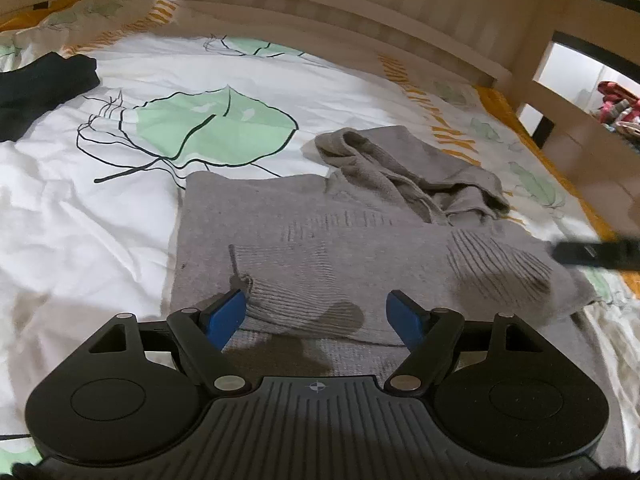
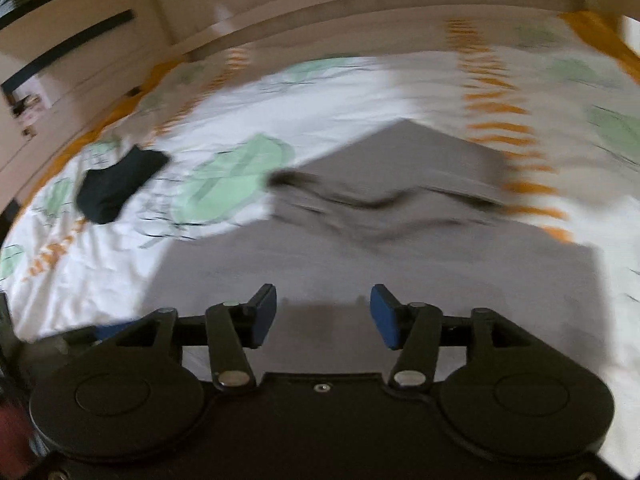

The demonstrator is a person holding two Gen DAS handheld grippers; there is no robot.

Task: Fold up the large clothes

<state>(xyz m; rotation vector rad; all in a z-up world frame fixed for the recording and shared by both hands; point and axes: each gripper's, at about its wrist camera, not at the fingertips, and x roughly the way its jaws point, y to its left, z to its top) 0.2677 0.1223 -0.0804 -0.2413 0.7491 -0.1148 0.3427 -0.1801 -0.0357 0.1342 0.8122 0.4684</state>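
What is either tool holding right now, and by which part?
Nothing is held. The left tool stands open over the grey sweater, its sleeve cuff lying between the pads ungripped. The right tool is open above it too.

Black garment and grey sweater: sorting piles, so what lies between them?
Only bare leaf-printed bedsheet separates the black garment from the grey sweater, in both wrist views.

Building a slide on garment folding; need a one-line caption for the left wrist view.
Open left gripper poised over a part-folded grey sweater on a leaf-print duvet.
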